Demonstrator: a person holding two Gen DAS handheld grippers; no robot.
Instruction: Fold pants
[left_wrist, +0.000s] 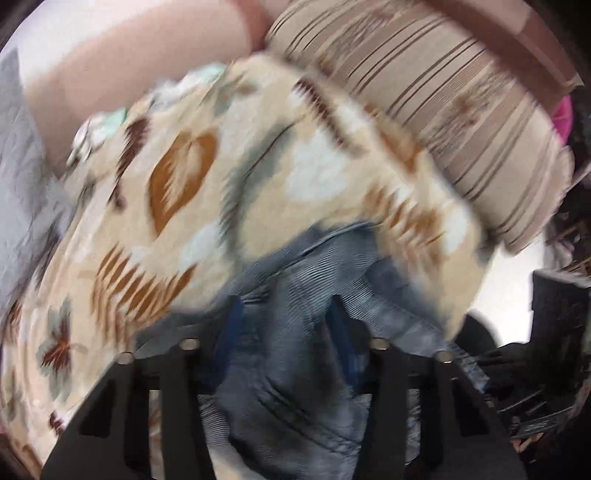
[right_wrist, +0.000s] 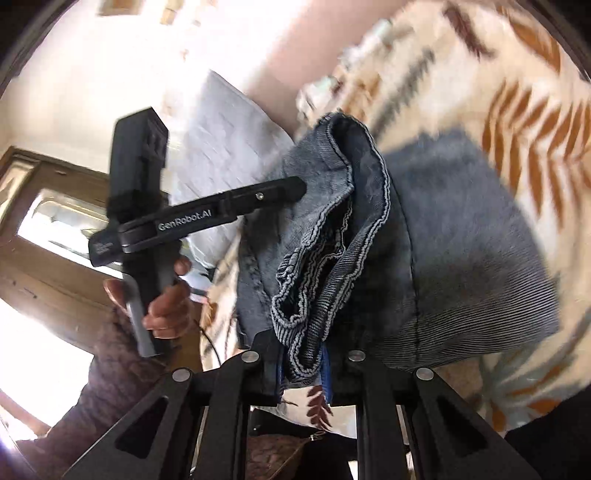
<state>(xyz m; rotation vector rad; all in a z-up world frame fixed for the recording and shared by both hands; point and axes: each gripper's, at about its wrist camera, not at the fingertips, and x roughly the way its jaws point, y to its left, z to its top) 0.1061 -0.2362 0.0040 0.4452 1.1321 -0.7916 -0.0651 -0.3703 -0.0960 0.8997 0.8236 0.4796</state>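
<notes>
Grey-blue denim pants (left_wrist: 295, 369) hang bunched over a beige leaf-patterned bedspread (left_wrist: 184, 177). In the left wrist view my left gripper (left_wrist: 286, 325) has denim filling the gap between its blue pads and is shut on it. The right wrist view shows the pants (right_wrist: 461, 258) lifted off the bedspread (right_wrist: 517, 110), one part draped flat, the hems crumpled together. My right gripper (right_wrist: 303, 373) is shut on the crumpled hem edge. My left gripper (right_wrist: 299, 188), held by a hand (right_wrist: 166, 310), bites the upper denim edge on the left.
A brown-striped pillow (left_wrist: 443, 110) lies at the far side of the bed. A pale grey quilted pillow (right_wrist: 229, 147) sits behind the left gripper. A wooden window frame (right_wrist: 55, 221) and bright wall are at the left. Both views are blurred.
</notes>
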